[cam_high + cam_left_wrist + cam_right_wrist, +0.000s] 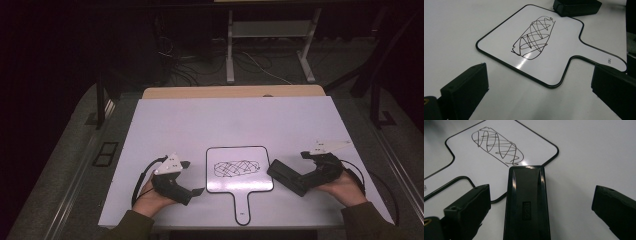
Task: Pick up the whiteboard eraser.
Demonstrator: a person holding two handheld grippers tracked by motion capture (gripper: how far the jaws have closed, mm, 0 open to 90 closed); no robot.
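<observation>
A black eraser [526,202] lies flat between the wide-spread jaws of the right gripper [540,202], neither jaw touching it; just ahead sits a paddle-shaped whiteboard [240,170] bearing a scribble [237,168]. The left gripper [536,85], also spread wide and empty, faces the board's handle side. Closing off-centre could skid the eraser into the unheld board and shift it.

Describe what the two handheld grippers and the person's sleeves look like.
Both the left gripper and the right gripper are black with blocky black jaws. Each carries a pale three-cornered plate on top and trails a black cable. The person's sleeves are dark olive.
</observation>
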